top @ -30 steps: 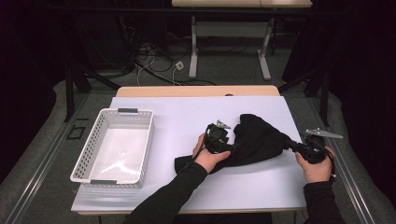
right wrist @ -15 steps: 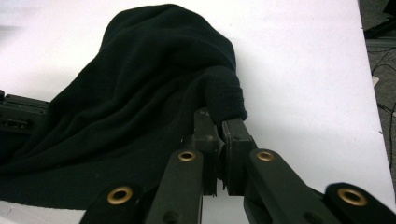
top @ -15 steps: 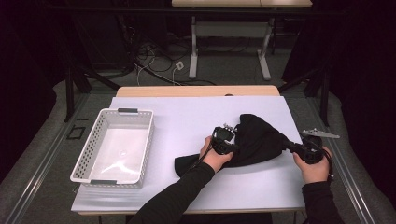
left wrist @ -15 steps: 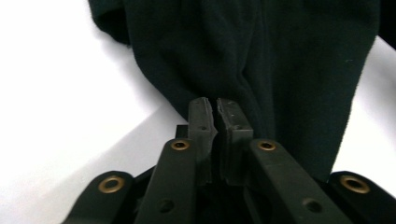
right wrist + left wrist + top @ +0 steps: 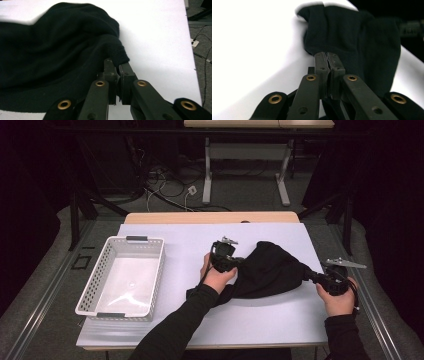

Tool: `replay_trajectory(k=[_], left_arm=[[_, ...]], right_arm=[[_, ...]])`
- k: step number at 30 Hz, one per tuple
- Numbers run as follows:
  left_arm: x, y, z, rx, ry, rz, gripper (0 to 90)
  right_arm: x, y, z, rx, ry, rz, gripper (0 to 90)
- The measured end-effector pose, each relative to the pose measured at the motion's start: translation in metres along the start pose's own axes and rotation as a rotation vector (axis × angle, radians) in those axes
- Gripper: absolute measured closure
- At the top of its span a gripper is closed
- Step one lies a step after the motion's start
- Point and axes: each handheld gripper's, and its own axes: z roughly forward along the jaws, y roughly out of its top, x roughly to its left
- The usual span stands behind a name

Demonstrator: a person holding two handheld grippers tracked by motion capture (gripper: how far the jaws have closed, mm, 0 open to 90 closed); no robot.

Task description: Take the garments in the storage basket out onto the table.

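- With both pairs of jaws closed on the black garment (image 5: pixel 270 272), a two-point hold is judged the step in hand: the left gripper (image 5: pixel 235 263) has just been closing on its left edge, the right gripper (image 5: pixel 316 278) pinches its right corner.
- The garment is draped on the tabletop (image 5: pixel 210 320), right of the white basket (image 5: pixel 150 270).
- Next, an even lift and spreading apart would likely be needed, tension kept gentle.

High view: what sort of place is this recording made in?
Probably a lab or recording studio, not a home: a white table under dark curtains, loose cables on the carpet, and another desk behind. On the table lie a white basket and black cloth.
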Motion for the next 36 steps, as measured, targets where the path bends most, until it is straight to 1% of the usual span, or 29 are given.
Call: replay_trajectory(k=[2,3,4,6,7,8,10,12,13,16,19,21,24,27,29,31,32,33,34,35,36], left_arm=[[0.010,0.006,-0.014,-0.032,0.020,-0.008,88.0],[0.015,0.009,-0.020,-0.050,0.035,-0.020,88.0],[0.020,0.011,-0.027,-0.064,0.051,-0.022,88.1],[0.030,0.014,-0.039,-0.083,0.081,-0.028,88.0],[0.035,0.015,-0.045,-0.094,0.091,-0.034,88.1],[0.040,0.016,-0.051,-0.103,0.098,-0.040,88.1],[0.048,0.018,-0.061,-0.124,0.106,-0.051,88.1],[0.054,0.019,-0.069,-0.141,0.112,-0.058,88.1],[0.057,0.019,-0.071,-0.148,0.110,-0.065,88.2],[0.060,0.017,-0.070,-0.140,0.131,-0.052,88.1],[0.061,0.011,-0.062,-0.117,0.159,-0.040,88.1],[0.064,0.006,-0.057,-0.104,0.173,-0.039,88.0],[0.068,-0.003,-0.049,-0.090,0.185,-0.054,87.6],[0.070,-0.009,-0.044,-0.077,0.183,-0.068,85.4],[0.070,-0.012,-0.042,-0.065,0.186,-0.060,82.5],[0.069,-0.015,-0.041,-0.064,0.188,-0.055,79.6],[0.069,-0.017,-0.041,-0.062,0.186,-0.055,73.5],[0.068,-0.018,-0.042,-0.065,0.182,-0.055,73.5],[0.068,-0.020,-0.043,-0.072,0.180,-0.053,65.3],[0.067,-0.022,-0.044,-0.077,0.181,-0.048,65.3],[0.067,-0.024,-0.045,-0.076,0.180,-0.045,62.5]], right_arm=[[-0.001,0.000,-0.001,0.000,-0.006,0.000,87.3],[-0.004,0.001,-0.002,-0.006,-0.012,0.003,87.3],[-0.005,0.001,-0.003,-0.016,-0.018,0.004,87.4],[-0.006,0.002,-0.004,-0.011,-0.020,0.008,87.4],[-0.008,0.002,-0.005,-0.016,-0.024,0.008,87.4],[-0.011,0.004,-0.008,-0.034,-0.032,0.013,87.4],[-0.013,0.006,-0.010,-0.039,-0.032,0.016,87.4],[-0.014,0.010,-0.016,-0.083,-0.039,0.007,87.5],[-0.013,0.015,-0.020,-0.134,-0.037,0.011,87.5],[-0.010,0.018,-0.021,-0.118,-0.027,0.004,87.5],[0.000,0.016,-0.009,-0.093,-0.014,-0.017,87.4],[0.006,0.014,-0.001,-0.057,-0.009,-0.040,87.3],[0.013,0.012,0.008,-0.031,0.000,-0.057,87.1],[0.017,0.011,0.012,-0.024,0.005,-0.067,86.1],[0.018,0.010,0.015,-0.020,0.007,-0.074,82.5],[0.019,0.010,0.016,-0.016,0.008,-0.073,76.3],[0.020,0.009,0.015,-0.029,-0.001,-0.076,66.5],[0.020,0.009,0.015,-0.029,-0.001,-0.076,66.5],[0.021,0.009,0.013,-0.060,-0.008,-0.083,61.6],[0.021,0.009,0.013,-0.060,-0.008,-0.083,61.6],[0.023,0.009,0.011,-0.070,-0.002,-0.081,60.2]])
